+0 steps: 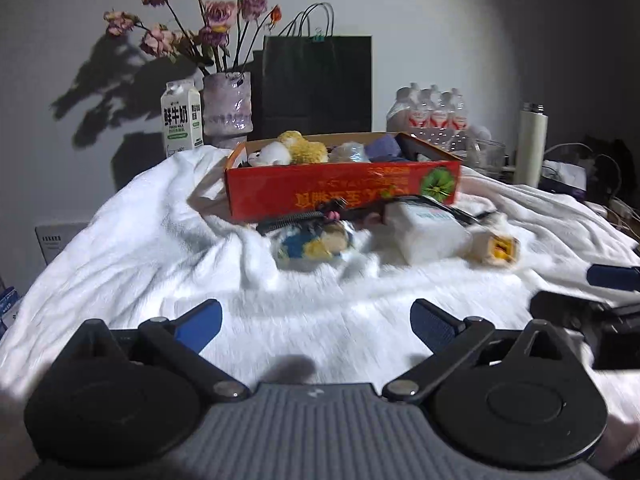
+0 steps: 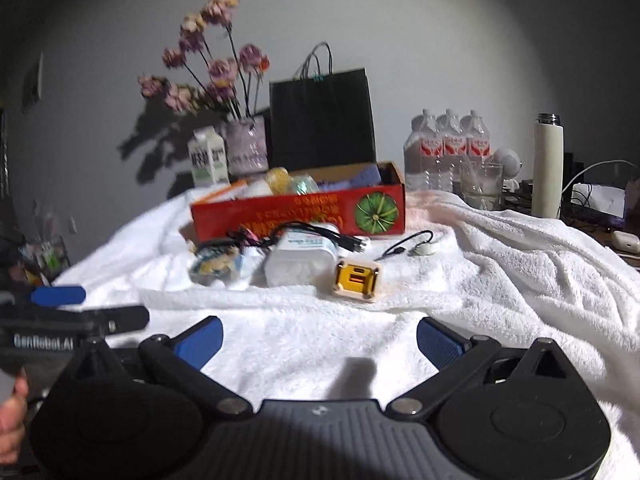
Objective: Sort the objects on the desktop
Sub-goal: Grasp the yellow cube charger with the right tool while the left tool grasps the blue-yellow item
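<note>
A red cardboard box [image 1: 340, 190] [image 2: 296, 212] stands on the white towel and holds plush toys and wrapped items. In front of it lie a blue-yellow packet [image 1: 312, 242] [image 2: 216, 262], a white rectangular pack [image 1: 424, 232] [image 2: 300, 258], a yellow-faced charger cube [image 1: 498, 248] [image 2: 357, 276] and black cables [image 1: 304, 218] [image 2: 312, 236]. A cable with a white puck [image 2: 424, 249] lies to the right. My left gripper [image 1: 316, 326] is open and empty over the towel, short of these items. My right gripper [image 2: 318, 338] is open and empty too, beside the left one.
At the back stand a milk carton [image 1: 181, 120], a vase of dried flowers [image 1: 227, 106], a black paper bag [image 1: 318, 84], water bottles [image 2: 448, 148], a glass [image 2: 482, 188] and a white flask [image 2: 547, 168]. Cables and clutter lie at the far right. The white towel [image 1: 132, 240] covers the table.
</note>
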### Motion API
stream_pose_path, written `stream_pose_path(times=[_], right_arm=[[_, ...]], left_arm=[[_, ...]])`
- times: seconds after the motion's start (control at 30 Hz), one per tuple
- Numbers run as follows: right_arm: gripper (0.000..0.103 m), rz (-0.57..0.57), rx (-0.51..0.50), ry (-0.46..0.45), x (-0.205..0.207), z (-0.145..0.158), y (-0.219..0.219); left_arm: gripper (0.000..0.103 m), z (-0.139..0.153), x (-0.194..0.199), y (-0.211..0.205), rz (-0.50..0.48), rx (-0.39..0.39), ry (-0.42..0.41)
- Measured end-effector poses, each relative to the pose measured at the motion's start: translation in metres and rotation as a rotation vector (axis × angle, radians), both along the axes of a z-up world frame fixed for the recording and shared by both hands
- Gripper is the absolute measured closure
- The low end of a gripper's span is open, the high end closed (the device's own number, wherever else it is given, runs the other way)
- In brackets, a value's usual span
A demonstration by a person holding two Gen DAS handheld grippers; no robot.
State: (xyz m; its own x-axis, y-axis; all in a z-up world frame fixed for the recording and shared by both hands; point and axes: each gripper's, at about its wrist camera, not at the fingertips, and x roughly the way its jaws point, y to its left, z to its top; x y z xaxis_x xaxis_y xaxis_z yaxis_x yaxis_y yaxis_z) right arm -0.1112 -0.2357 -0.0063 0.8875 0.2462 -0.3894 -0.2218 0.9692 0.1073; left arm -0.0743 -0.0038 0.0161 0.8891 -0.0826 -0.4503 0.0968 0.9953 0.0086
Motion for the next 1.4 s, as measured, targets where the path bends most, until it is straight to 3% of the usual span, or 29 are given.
stream_pose_path(times=[0.13, 0.23, 0.3, 0.4, 0.47, 0.53, 0.6, 0.63, 0.7, 0.8, 1.0, 1.13, 1.4], right_arm=[[0.004, -0.019, 0.004, -0.012, 0.033, 0.002, -0.006], [0.017, -0.036, 0.016, 0.027, 0.064, 0.002, -0.008], [0.031, -0.041, 0.017, 0.061, 0.082, 0.001, -0.008], [0.041, -0.035, 0.034, 0.121, 0.104, -0.005, -0.009], [0.041, -0.046, 0.057, 0.141, 0.113, -0.009, -0.011], [0.041, -0.055, 0.075, 0.157, 0.12, -0.012, -0.014], [0.044, -0.059, 0.084, 0.161, 0.124, -0.015, -0.014], [0.047, -0.057, 0.081, 0.172, 0.126, -0.017, -0.014], [0.065, -0.035, 0.114, 0.176, 0.124, -0.017, -0.017], [0.065, -0.048, 0.066, 0.152, 0.113, -0.013, -0.014], [0.065, -0.058, 0.003, 0.042, 0.063, 0.008, -0.014], [0.065, -0.034, 0.013, -0.024, 0.021, 0.023, -0.014], [0.065, 0.022, 0.0, -0.082, -0.02, 0.039, -0.01]], left_arm=[[0.012, 0.006, 0.054, 0.004, -0.03, -0.074, 0.061], [0.019, 0.002, 0.094, 0.003, -0.043, -0.103, 0.12], [0.026, -0.005, 0.115, 0.002, -0.034, -0.111, 0.161], [0.036, -0.014, 0.137, 0.002, -0.026, -0.126, 0.204], [0.041, -0.016, 0.141, 0.001, -0.013, -0.119, 0.202], [0.053, -0.015, 0.139, -0.001, -0.011, -0.106, 0.191], [0.08, -0.013, 0.135, -0.003, -0.039, -0.114, 0.185], [0.087, -0.012, 0.132, -0.004, -0.053, -0.117, 0.189], [0.091, -0.01, 0.123, -0.008, -0.052, -0.088, 0.176], [0.096, -0.003, 0.101, -0.011, -0.059, -0.077, 0.148], [0.097, 0.02, 0.033, -0.005, -0.094, -0.179, 0.083], [0.097, 0.031, -0.009, 0.004, -0.099, -0.237, 0.048], [0.097, 0.049, -0.037, 0.003, -0.11, -0.218, -0.01]])
